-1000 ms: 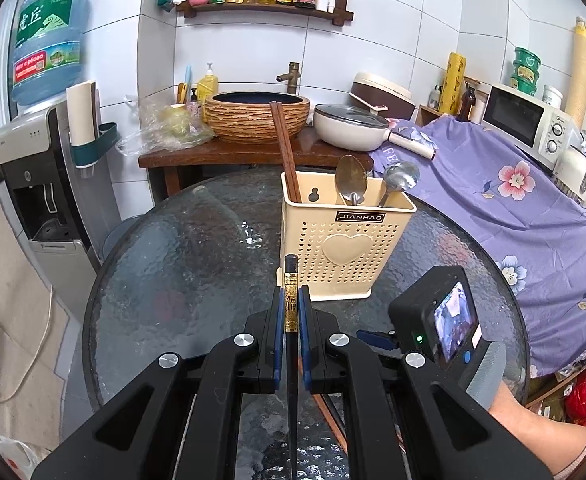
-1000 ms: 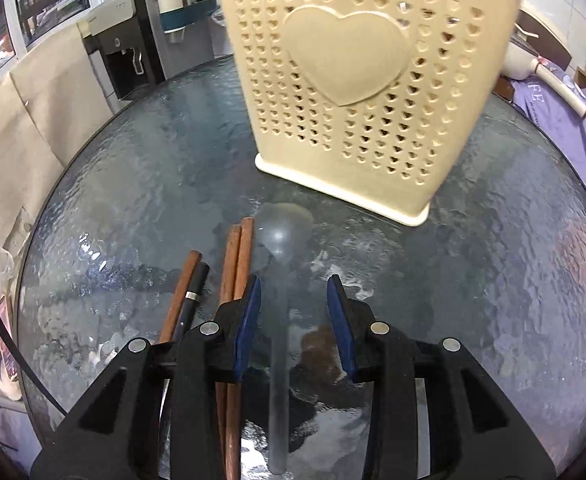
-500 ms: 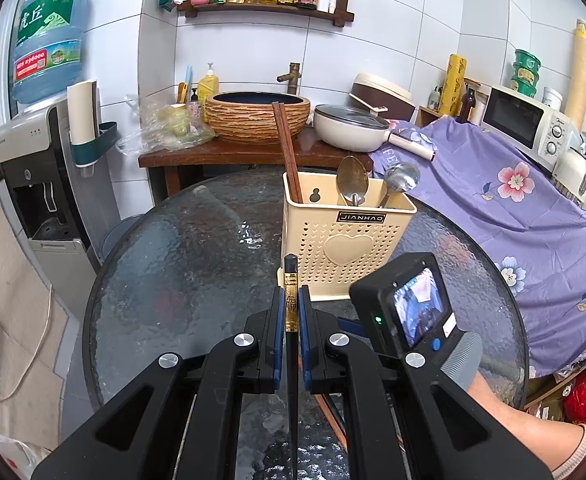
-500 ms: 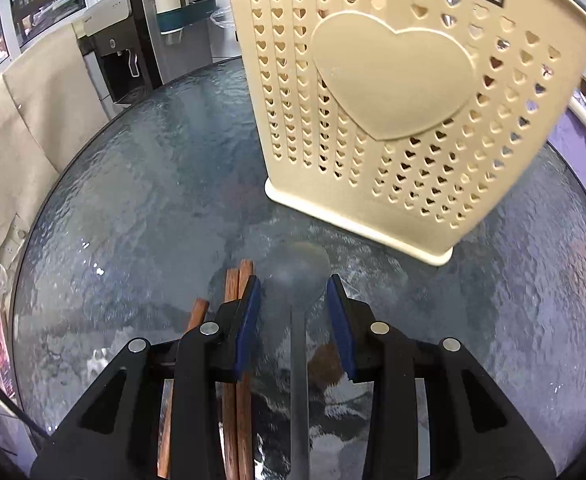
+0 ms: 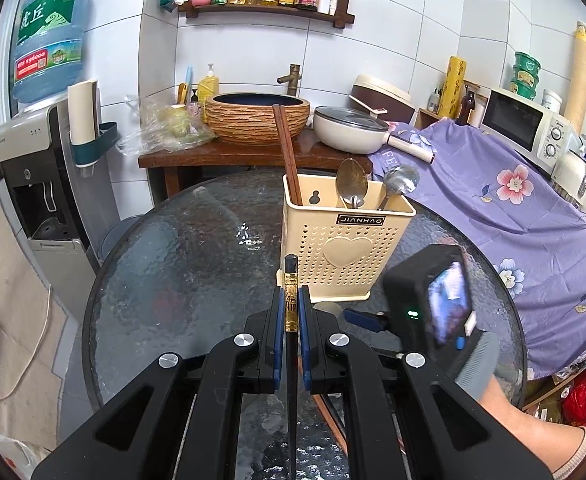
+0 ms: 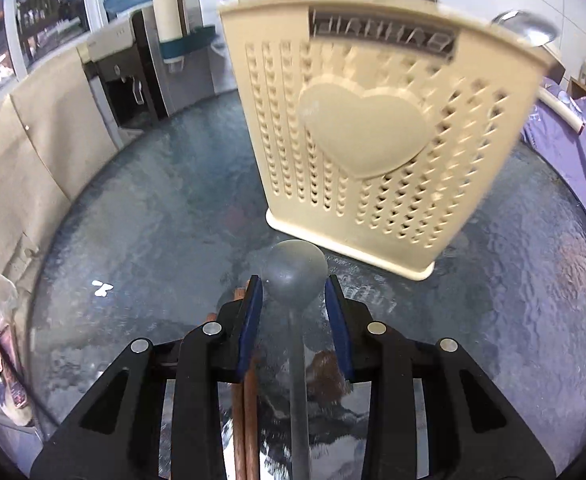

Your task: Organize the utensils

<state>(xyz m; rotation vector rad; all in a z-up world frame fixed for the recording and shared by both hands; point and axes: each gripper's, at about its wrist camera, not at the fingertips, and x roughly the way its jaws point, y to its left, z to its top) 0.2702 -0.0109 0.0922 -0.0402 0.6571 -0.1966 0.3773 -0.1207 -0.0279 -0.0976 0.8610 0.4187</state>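
Observation:
A cream perforated utensil holder (image 5: 343,248) stands on the round glass table (image 5: 181,264); it holds brown chopsticks (image 5: 287,156) and two metal spoons (image 5: 353,186). My left gripper (image 5: 292,312) is shut on a dark chopstick (image 5: 291,300) with a gold band, in front of the holder. My right gripper (image 6: 293,304) is open around a metal spoon (image 6: 295,276) lying on the glass, its bowl between the fingertips. Brown chopsticks (image 6: 245,412) lie just left of the spoon. The holder (image 6: 373,152) stands close ahead, blurred. The right gripper shows in the left wrist view (image 5: 425,312).
A water dispenser (image 5: 41,168) stands left of the table. A wooden stand with a basin (image 5: 257,116) and a pan (image 5: 349,130) is behind. A purple floral cloth (image 5: 513,200) covers the counter at right, with a microwave (image 5: 525,124).
My right gripper has moved forward and tilted up, so the holder looms nearer and the spoon's bowl now lies between the fingertips. The left gripper has not moved.

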